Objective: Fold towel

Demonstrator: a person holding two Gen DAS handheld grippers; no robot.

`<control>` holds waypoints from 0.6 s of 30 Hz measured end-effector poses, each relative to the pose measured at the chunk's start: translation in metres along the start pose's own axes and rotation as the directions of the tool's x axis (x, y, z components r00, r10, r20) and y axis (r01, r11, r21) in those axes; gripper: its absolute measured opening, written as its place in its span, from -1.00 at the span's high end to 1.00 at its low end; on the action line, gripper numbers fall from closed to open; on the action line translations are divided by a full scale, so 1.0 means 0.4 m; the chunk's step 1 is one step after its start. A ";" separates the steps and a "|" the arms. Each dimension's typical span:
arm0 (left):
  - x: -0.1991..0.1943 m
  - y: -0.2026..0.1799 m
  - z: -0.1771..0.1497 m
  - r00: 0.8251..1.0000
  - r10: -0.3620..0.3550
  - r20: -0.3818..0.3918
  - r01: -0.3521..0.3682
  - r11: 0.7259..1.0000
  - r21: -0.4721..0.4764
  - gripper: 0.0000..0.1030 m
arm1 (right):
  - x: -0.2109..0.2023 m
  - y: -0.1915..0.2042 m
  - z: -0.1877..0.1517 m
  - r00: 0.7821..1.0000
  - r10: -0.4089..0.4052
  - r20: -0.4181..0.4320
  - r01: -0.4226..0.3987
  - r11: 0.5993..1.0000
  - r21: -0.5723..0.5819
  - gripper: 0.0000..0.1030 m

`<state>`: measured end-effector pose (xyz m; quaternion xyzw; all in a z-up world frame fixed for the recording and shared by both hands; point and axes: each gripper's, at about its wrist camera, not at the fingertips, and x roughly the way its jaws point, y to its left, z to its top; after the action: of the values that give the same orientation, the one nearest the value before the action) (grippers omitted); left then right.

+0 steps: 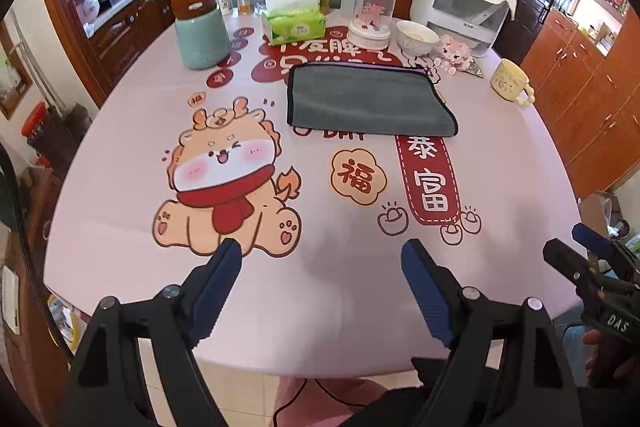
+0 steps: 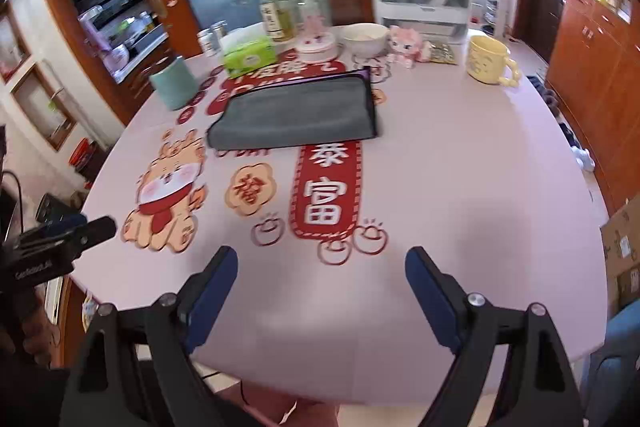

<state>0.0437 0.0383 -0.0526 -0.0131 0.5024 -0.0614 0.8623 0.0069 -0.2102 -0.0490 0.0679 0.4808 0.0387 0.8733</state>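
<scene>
The left gripper hangs over the near edge of the desk, its blue-padded fingers spread wide with nothing between them. The right gripper is alongside, fingers equally wide and empty.

Well ahead of both pairs of fingers, past a red banner print, the grey towel lies flat on the desk, folded over with a dark-trimmed edge. The desk is round, covered in a pale pink cloth printed with a cartoon dragon, which sits just ahead of the left fingers.

Beyond the towel stand a teal jar, a green tissue box, a glass dome ornament, a white bowl and a white appliance draped with a cloth. A yellow mug sits far ahead to the right. Reddish wooden cabinets line the room.
</scene>
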 end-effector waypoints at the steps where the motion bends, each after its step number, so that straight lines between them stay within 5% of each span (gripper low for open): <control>1: -0.017 0.000 0.002 1.000 0.009 0.008 -0.009 1.000 0.010 -0.59 | -0.009 0.011 -0.001 1.000 -0.001 0.001 0.001 1.000 -0.010 -0.76; 7: -0.096 0.006 0.022 0.998 0.014 0.056 -0.015 1.000 0.022 -0.71 | -0.076 0.075 0.008 1.000 0.006 -0.004 -0.006 1.000 -0.026 -0.92; 11: -0.136 0.013 0.031 0.996 -0.061 0.059 0.061 0.998 0.000 -0.79 | -0.116 0.094 0.019 1.000 0.007 0.001 -0.007 1.000 0.018 -0.94; 18: -0.165 0.013 0.022 0.995 -0.038 0.092 0.038 0.999 0.007 -0.85 | -0.169 0.136 0.015 0.999 -0.009 0.050 0.006 0.998 0.063 -0.95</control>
<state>0.0198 0.0510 0.0083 -0.0234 0.4618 -0.0783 0.8832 -0.0243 -0.1658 0.0191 0.0945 0.4600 0.0186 0.8827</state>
